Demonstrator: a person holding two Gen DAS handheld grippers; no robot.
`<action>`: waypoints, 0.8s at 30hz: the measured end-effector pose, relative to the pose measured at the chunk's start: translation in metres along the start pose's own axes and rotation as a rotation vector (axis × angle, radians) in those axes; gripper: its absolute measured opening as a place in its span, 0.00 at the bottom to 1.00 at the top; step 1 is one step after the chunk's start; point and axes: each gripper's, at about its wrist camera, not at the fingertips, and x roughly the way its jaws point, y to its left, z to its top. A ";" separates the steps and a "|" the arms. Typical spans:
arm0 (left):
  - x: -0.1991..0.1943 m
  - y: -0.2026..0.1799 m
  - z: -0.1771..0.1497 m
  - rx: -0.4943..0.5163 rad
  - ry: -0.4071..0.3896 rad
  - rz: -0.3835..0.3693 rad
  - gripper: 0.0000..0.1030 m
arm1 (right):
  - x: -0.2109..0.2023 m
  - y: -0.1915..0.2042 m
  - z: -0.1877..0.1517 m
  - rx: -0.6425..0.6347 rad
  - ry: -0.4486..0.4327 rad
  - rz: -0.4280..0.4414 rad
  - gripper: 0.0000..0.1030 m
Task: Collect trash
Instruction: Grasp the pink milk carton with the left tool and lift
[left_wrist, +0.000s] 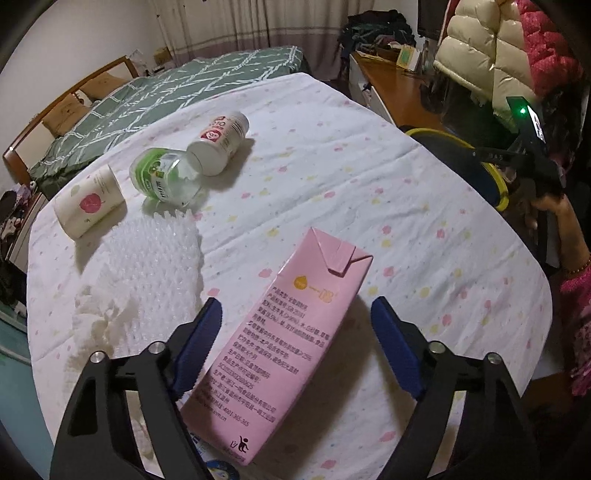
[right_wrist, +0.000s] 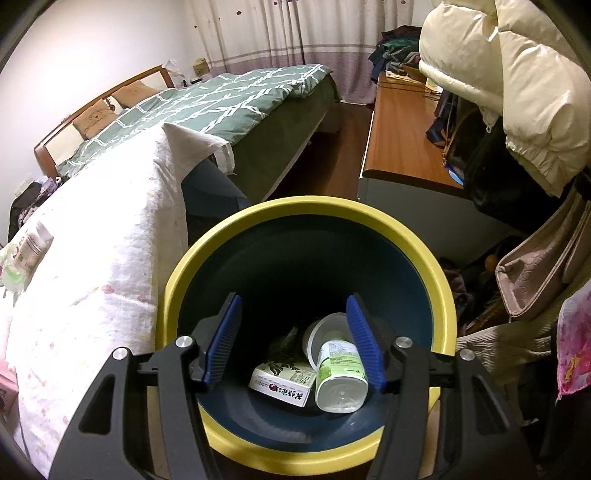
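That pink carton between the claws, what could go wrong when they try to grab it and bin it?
1. The pink carton lies slanted between the left gripper pads, not touching either; closing may catch a corner and twist it loose.
2. The crumpled tissue and bubble wrap sit right beside the left pad and could get snagged.
3. The bin is off the table's edge, so a loosely held carton could drop short.
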 end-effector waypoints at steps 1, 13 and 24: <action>0.003 0.000 0.000 0.001 0.009 -0.002 0.72 | 0.000 0.000 0.000 0.001 0.000 0.002 0.55; 0.036 -0.002 0.026 -0.138 0.073 -0.123 0.43 | -0.006 0.000 0.000 0.004 -0.016 0.024 0.55; 0.023 -0.013 0.027 -0.110 0.092 -0.025 0.66 | -0.013 -0.001 -0.003 0.002 -0.027 0.055 0.55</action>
